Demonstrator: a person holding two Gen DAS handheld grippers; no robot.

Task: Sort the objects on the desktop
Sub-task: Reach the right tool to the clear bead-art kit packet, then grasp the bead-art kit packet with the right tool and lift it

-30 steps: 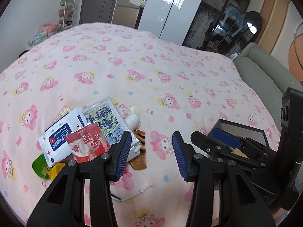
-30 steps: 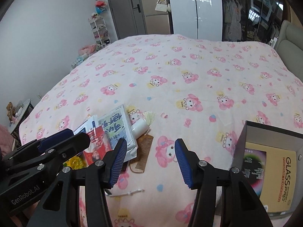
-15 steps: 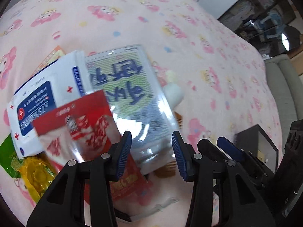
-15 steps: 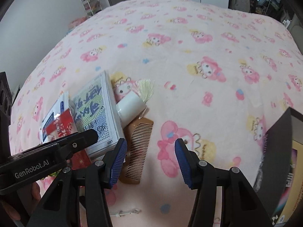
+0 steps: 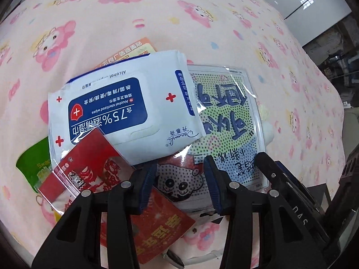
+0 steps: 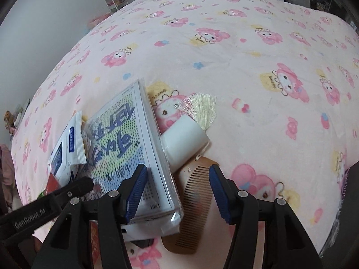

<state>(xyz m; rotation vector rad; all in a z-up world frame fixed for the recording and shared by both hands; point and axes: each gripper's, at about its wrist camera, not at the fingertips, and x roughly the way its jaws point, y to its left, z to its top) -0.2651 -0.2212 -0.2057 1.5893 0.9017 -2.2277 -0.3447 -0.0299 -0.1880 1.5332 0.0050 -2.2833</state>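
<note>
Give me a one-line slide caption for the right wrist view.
Open right gripper poised over a wooden comb beside a boxed kit on the pink bedspread.

Soft, even daylight fills the room. Glare streaks the plastic-wrapped bead kit (image 5: pixel 226 121). Fisheye edges bend and darken; near objects blur slightly.

The wipes pack (image 5: pixel 116 109) reads "75%" and "Alcohol sterilized wipes"; left claw (image 6: pixel 29 215) "GenRobot.AI".
</note>
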